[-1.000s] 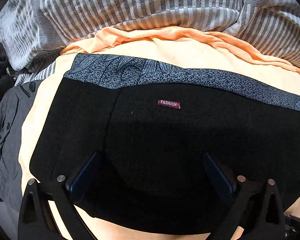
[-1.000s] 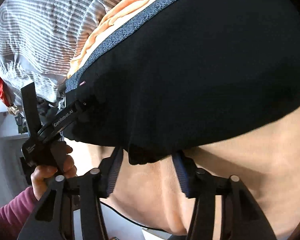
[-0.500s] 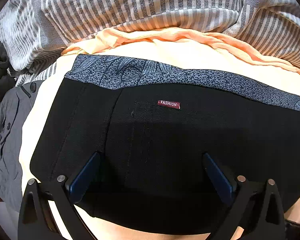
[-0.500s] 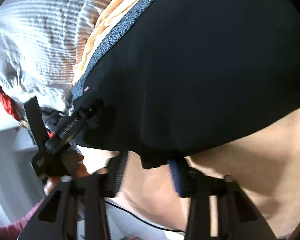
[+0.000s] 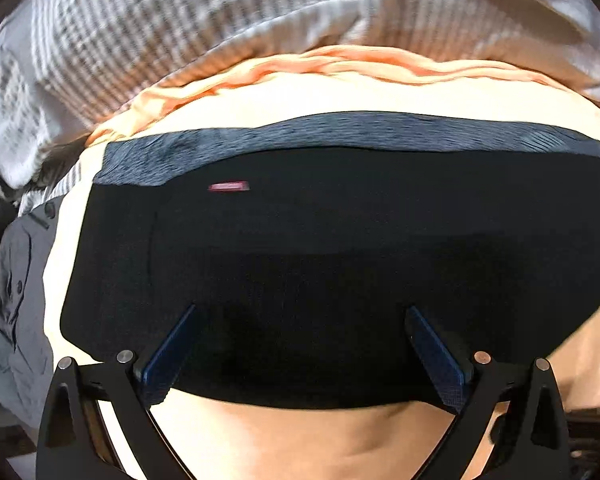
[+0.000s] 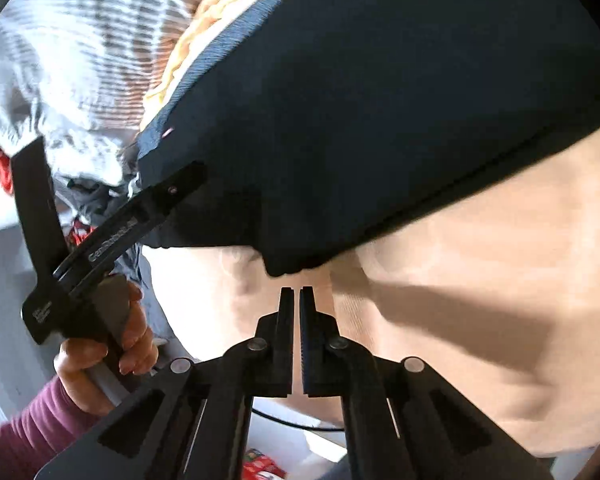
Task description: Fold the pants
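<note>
- My left gripper (image 5: 300,344): jaws spread wide, both blue pads over the black pants (image 5: 320,272), near the hem at 6 o'clock in the left wrist view. I cannot tell whether the pads touch the fabric.
- My right gripper (image 6: 296,300): jaws drawn narrow, a thin slit between the pads, nothing held. The tips sit just below the pants' (image 6: 380,112) lowest corner, which hangs at the centre of the right wrist view; they are not touching it.
- Pants position: lying flat on the peach sheet (image 5: 300,440), grey waistband (image 5: 340,132) toward 12 o'clock in the left wrist view, small red label (image 5: 228,187) toward 10 o'clock.
- In the right wrist view my left gripper (image 6: 172,196) appears at 9 o'clock, its tip at the pants' edge, with my left hand (image 6: 108,344) on the handle toward 8 o'clock.
- Striped bedding (image 5: 180,32) spans 12 o'clock beyond the sheet; a grey garment (image 5: 12,300) lies at 9 o'clock. The left wrist view is motion-blurred.
</note>
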Demonstrator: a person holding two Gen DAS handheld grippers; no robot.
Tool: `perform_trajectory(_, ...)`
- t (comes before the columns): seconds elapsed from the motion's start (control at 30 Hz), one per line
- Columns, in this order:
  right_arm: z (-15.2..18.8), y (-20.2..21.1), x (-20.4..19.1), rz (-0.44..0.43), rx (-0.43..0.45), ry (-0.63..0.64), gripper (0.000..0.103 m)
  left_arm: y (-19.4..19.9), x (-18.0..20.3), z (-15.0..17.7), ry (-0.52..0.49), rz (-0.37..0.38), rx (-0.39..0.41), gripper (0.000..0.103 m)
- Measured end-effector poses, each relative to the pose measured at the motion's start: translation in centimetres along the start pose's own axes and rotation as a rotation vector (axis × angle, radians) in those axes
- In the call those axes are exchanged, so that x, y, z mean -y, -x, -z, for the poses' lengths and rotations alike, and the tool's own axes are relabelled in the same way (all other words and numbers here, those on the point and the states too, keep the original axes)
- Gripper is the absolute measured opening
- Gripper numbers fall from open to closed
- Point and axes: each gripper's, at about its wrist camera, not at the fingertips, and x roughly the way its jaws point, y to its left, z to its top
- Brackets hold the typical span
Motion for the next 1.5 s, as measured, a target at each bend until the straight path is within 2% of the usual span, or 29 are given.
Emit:
perform_trajectory(0.1, -1.0, 3.4, -0.4, 0.073, 0.068, 0.066, 0.005, 0.8, 2.2, 0.0, -0.033, 0.025, 0.008, 0.102)
perform_trajectory(0.23, -4.0, 7.4, 0.3, 0.182, 0.176, 0.100, 0.005, 1.0, 5.0, -0.2, -0.040, 0.052, 0.009, 0.102)
perform_trajectory(0.3, -5.3, 7.8, 1.1, 0.226, 0.189, 0.095, 0.005, -0.1, 6.3, 0.2, -0.058, 0.045, -0.026, 0.102)
perform_trajectory(0.37, -6.5, 6.8, 2.7, 0.312, 0.156, 0.090, 0.003, -2.0, 7.3, 1.1, -0.103, 0.016, -0.072, 0.102)
perform_trajectory(0.4, -6.6, 6.5, 3.8, 0.291, 0.147, 0.073, 0.000, -2.8, 7.5, 1.7, -0.112, 0.022, -0.085, 0.103)
perform_trajectory(0.43, -6.5, 6.8, 4.8, 0.223, 0.171, 0.032, 0.000, -2.7, 7.4, 2.1, -0.108, 0.030, -0.046, 0.103)
perform_trajectory(0.5, -6.3, 7.0, 5.2, 0.184, 0.181, 0.007, 0.000, -2.5, 7.4, 2.2, -0.112, 0.038, -0.037, 0.103)
perform_trajectory(0.63, -6.1, 7.7, 4.3, 0.207, 0.183, 0.011, 0.000, -2.7, 7.7, 1.6, -0.112, 0.038, -0.065, 0.103)
perform_trajectory(0.67, -6.1, 8.2, 4.0, 0.212, 0.183, 0.008, 0.003, -2.7, 7.7, 1.5, -0.111, 0.038, -0.071, 0.103)
perform_trajectory(0.7, -6.0, 9.0, 3.8, 0.233, 0.196, 0.014, 0.004, -2.7, 7.8, 1.4, -0.112, 0.038, -0.077, 0.103)
perform_trajectory(0.73, -5.7, 10.5, 3.5, 0.293, 0.226, 0.043, 0.006, -2.6, 7.9, 1.3, -0.112, 0.036, -0.079, 0.103)
perform_trajectory(0.77, -5.7, 11.3, 3.2, 0.345, 0.248, 0.071, 0.014, -2.6, 8.0, 1.2, -0.113, 0.034, -0.080, 0.103)
perform_trajectory(0.87, -6.0, 13.4, 3.3, 0.523, 0.304, 0.136, 0.075, -2.7, 8.4, 1.1, -0.114, 0.025, -0.073, 0.103)
perform_trajectory(0.93, -6.7, 13.8, 4.6, 0.566, 0.284, 0.139, 0.076, -2.7, 8.3, 1.2, -0.113, 0.021, -0.071, 0.103)
perform_trajectory(1.0, -7.0, 13.4, 6.3, 0.551, 0.249, 0.112, 0.076, -2.8, 8.8, 1.3, -0.112, 0.020, -0.072, 0.103)
perform_trajectory(1.07, -6.8, 13.5, 6.5, 0.540, 0.277, 0.126, 0.077, -3.2, 9.1, 1.0, -0.111, 0.017, -0.076, 0.103)
perform_trajectory(1.2, -6.8, 13.2, 6.1, 0.544, 0.268, 0.152, 0.085, -3.6, 9.2, 0.7, -0.111, 0.010, -0.080, 0.103)
perform_trajectory(1.37, -7.4, 12.1, 6.0, 0.445, 0.218, 0.154, 0.101, -3.6, 9.4, 0.6, -0.112, 0.006, -0.091, 0.103)
perform_trajectory(1.5, -7.4, 12.4, 6.4, 0.397, 0.216, 0.133, 0.102, -3.7, 9.4, 0.4, -0.113, 0.000, -0.099, 0.103)
